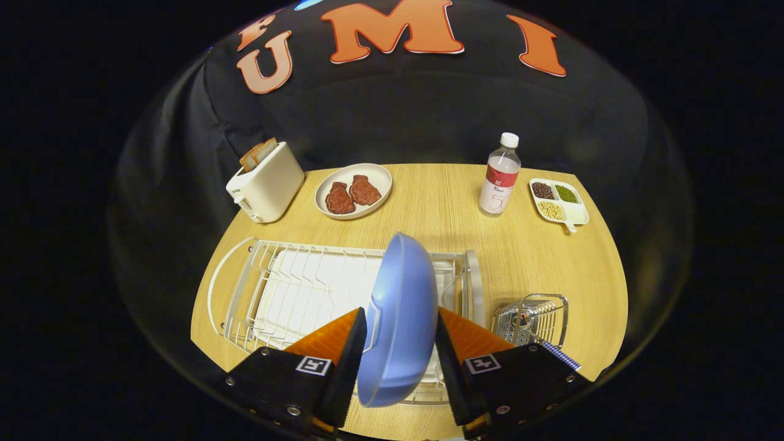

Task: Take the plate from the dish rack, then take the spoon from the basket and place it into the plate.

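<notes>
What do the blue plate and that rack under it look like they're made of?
The blue plate, held on edge between the gripper fingers, looks like matte plastic or melamine: even colour, soft sheen, no glassy glare. Glazed ceramic can't be excluded. The dish rack looks like thin metal wire with a pale coating, over a smooth white tray, probably plastic.

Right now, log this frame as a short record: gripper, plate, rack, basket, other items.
gripper: fingers closed on the blue plate
blue plate: held on edge between the fingers, above the dish rack
dish rack: white wire, beneath and beyond the fingers
basket: small wire basket beside the rack; a checked handle pokes out
other items: toaster with bread, plate of meat, bottle, divided dish of beans
</notes>
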`<move>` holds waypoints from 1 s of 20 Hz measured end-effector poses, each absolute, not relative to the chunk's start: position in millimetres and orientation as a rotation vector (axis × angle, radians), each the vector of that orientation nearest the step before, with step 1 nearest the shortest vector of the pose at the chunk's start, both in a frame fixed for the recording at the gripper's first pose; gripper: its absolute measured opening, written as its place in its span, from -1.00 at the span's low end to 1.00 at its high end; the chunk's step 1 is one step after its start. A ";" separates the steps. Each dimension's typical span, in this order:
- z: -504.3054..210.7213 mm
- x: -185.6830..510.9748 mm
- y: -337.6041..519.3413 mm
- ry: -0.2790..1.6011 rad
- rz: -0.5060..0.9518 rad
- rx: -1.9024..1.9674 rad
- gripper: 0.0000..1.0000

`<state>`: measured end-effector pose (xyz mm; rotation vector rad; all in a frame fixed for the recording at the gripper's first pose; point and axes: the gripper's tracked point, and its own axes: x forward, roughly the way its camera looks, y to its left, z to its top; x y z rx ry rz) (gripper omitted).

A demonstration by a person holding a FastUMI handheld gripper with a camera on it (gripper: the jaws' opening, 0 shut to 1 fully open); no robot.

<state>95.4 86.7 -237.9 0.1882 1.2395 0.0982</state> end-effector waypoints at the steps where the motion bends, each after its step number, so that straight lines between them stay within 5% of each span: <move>1: -243.0 93.8 88.4 1.260 0.090 0.180 0.19; 4: -256.7 91.8 84.6 1.291 0.053 0.107 -0.13; 20: -223.9 112.8 66.9 1.240 -0.139 -0.072 -0.41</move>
